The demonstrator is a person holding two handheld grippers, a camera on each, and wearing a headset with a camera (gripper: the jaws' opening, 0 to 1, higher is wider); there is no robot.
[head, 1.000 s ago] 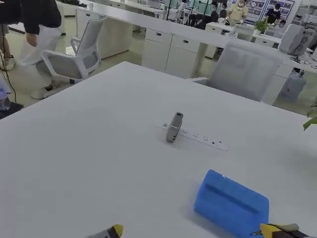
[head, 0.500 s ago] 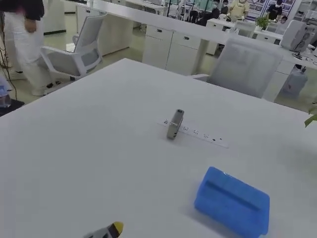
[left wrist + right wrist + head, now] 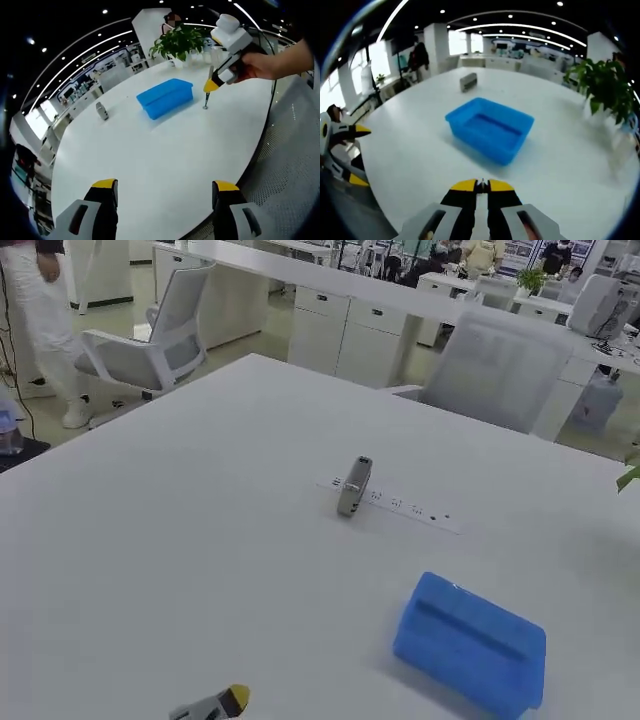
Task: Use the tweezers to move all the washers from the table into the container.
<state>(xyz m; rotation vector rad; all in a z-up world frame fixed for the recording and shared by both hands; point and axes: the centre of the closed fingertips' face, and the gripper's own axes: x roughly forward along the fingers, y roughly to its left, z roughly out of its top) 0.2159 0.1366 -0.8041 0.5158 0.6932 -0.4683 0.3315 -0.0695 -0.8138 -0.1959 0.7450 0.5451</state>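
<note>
The left gripper [image 3: 165,192] is holding its jaws wide apart with nothing between them, while the right gripper [image 3: 481,186] is clamping its jaws on the tweezers [image 3: 205,101], which are pointing down at the table [image 3: 200,540] near the blue container [image 3: 470,643]. In the head view the blue container is sitting at 4 o'clock from a grey adapter [image 3: 353,485] standing on a power strip [image 3: 410,512] (well apart from it), with bare tabletop stretching away at 9 o'clock. A grey chair [image 3: 150,350] and a second chair [image 3: 495,375] are standing beyond the far edges at 10 and 1 o'clock.

Right tongs [image 3: 481,186] pressed together; blue container [image 3: 490,129] sits just ahead.
</note>
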